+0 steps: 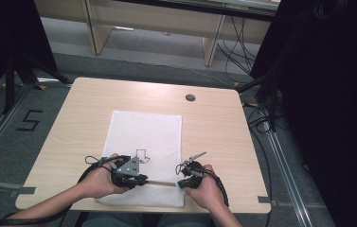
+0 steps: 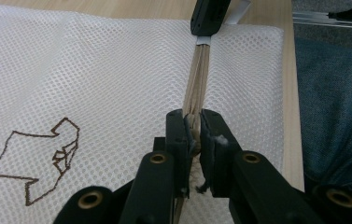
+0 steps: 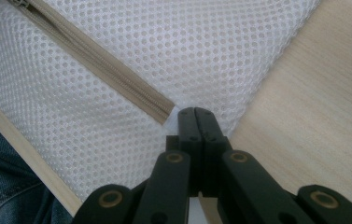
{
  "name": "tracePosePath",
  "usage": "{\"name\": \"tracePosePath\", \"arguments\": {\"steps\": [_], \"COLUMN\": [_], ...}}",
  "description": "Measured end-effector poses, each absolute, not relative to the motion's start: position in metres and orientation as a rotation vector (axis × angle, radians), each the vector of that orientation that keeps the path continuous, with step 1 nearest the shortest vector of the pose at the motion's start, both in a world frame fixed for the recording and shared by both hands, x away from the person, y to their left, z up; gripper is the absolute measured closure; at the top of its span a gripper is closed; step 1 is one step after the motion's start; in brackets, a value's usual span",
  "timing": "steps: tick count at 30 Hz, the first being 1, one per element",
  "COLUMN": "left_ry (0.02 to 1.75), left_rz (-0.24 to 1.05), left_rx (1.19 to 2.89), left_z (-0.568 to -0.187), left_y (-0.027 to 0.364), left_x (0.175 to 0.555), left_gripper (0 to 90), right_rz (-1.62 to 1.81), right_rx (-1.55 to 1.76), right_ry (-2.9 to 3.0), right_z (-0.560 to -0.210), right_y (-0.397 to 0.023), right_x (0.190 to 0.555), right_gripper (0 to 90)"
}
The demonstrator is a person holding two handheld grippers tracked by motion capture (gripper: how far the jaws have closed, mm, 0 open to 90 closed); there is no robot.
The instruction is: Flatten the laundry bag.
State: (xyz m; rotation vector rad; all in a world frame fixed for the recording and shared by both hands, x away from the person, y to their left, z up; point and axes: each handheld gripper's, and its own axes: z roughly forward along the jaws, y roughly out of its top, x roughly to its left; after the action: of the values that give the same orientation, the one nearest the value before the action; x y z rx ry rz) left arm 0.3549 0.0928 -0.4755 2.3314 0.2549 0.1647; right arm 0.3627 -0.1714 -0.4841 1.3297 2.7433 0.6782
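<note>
Where carpet spreads, wood table (image 1: pixel 86 113), mesh bag (image 1: pixel 143 130)

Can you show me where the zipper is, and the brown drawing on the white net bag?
zipper (image 3: pixel 100 63), right gripper view, on the beige tape partway along.
brown drawing (image 2: pixel 36 161), left gripper view, inside the stitched outline.
white net bag (image 1: pixel 143 127), high view, on its bare mesh.

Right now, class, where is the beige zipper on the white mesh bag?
In the high view the zipper runs along the mesh bag's near edge, between the left gripper and right gripper.
</note>
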Motion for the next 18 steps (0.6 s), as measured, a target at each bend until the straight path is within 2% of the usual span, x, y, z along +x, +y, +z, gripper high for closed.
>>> {"name": "tracePosePath", "arguments": {"steps": [18], "left_ry": [0.277], "left_rz": [0.156], "left_rx": [2.319], "left_z": [-0.4746], "left_y": [0.1032], "left_x": [0.3544], "left_gripper": [81.7], "right_rz": [0.686], "right_rx": [1.300], "right_ry": [2.748], "right_z": [-0.4848], "right_y": [-0.1720], "right_x": [0.3637], "right_gripper": [90.0]}}
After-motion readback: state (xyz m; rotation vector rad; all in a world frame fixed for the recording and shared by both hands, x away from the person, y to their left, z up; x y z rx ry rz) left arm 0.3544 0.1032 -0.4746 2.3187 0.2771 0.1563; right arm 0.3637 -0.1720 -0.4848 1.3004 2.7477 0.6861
